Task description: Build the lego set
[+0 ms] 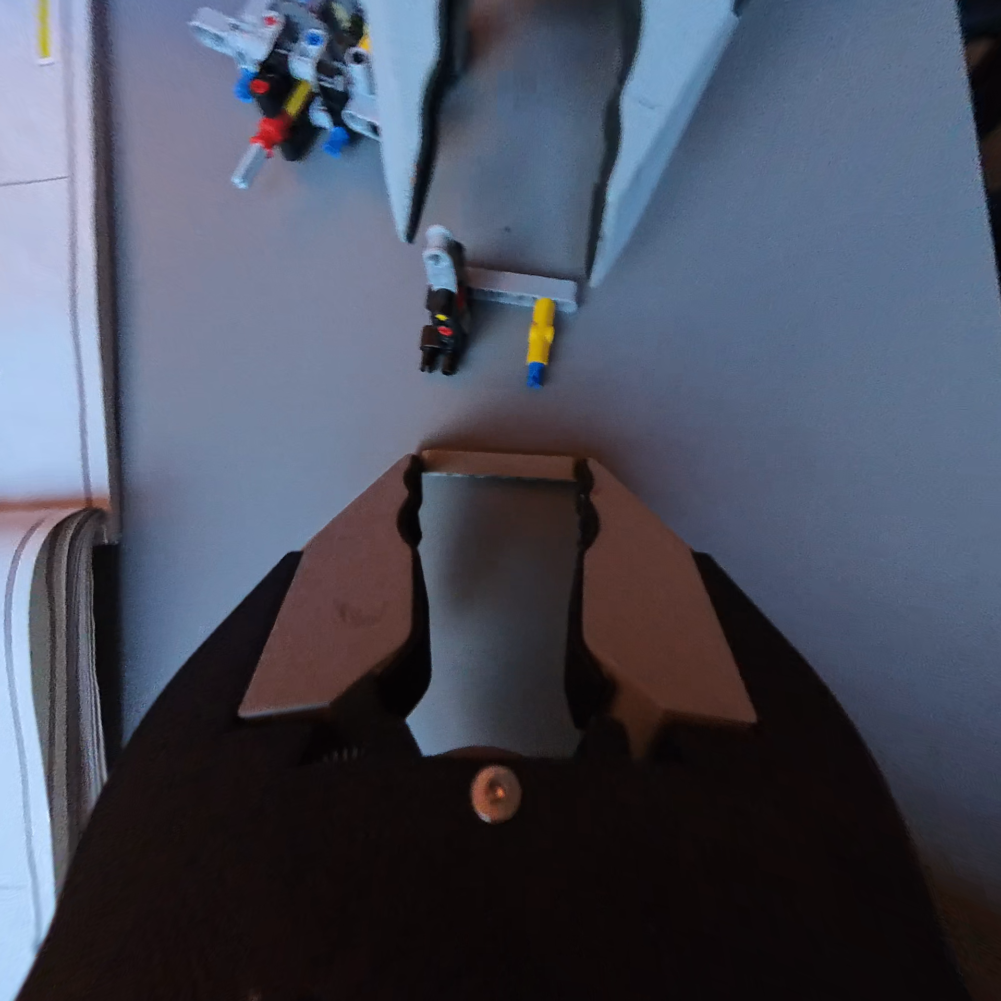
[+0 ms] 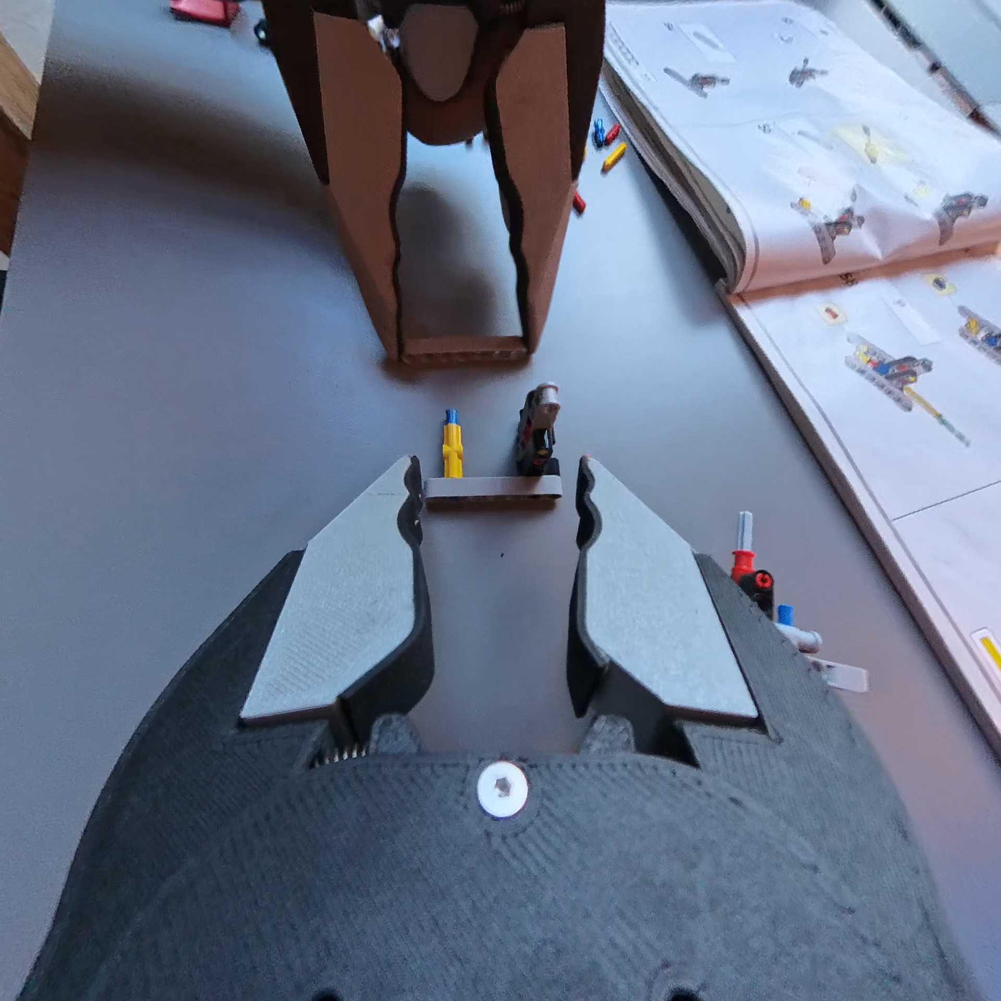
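My left gripper [image 1: 499,470] has brown fingers and is shut on a short flat beam [image 1: 497,463] that spans its fingertips. The right wrist view shows it too [image 2: 463,349], low over the dark table [image 2: 162,379]. My right gripper [image 2: 499,476] has grey fingers and is open. A grey beam [image 2: 490,486] lies on the table just ahead of its tips, near the left pad and clear of the right one. A yellow pin with a blue tip [image 2: 452,444] and a black-and-grey sub-assembly [image 2: 539,428] stick out of this beam's far side. The two grippers face each other.
An open instruction booklet [image 2: 812,179] lies along the right of the table. A larger grey, black, red and blue assembly [image 1: 303,81] sits beside my right gripper and shows in the right wrist view [image 2: 758,585]. Small loose pins [image 2: 609,143] lie behind the left gripper.
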`<state>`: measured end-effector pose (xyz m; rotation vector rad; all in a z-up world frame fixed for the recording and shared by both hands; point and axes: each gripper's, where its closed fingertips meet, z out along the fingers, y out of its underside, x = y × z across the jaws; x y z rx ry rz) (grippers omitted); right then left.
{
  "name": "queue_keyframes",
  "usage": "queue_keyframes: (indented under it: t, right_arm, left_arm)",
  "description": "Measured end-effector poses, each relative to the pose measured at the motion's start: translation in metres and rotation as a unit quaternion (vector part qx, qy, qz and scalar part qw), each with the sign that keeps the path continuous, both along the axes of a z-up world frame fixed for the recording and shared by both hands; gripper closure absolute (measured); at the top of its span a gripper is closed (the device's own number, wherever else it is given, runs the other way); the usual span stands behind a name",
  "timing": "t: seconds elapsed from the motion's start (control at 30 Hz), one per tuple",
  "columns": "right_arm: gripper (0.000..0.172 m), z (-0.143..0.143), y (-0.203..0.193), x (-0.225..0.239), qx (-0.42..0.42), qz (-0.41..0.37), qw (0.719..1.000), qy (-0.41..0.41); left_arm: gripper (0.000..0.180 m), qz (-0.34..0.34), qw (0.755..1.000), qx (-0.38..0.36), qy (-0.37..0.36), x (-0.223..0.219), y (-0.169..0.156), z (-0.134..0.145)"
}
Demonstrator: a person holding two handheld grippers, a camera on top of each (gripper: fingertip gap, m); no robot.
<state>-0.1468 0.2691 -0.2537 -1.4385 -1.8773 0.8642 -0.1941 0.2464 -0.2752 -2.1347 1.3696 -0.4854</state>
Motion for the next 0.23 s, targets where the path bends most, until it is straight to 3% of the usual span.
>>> queue_keyframes:
  t: [0.1,0.23]
  right_arm:
    - [0.114,-0.007,0.001,-0.002,-0.003,-0.004,1.000,-0.017]
    - [0.114,-0.014,-0.001,-0.004,-0.007,-0.003,0.999,-0.034]
  left_arm:
    - [0.126,0.045,0.999,0.008,-0.006,0.001,0.008,0.000]
    - [0.126,0.022,0.999,0.015,-0.026,0.013,0.006,0.001]
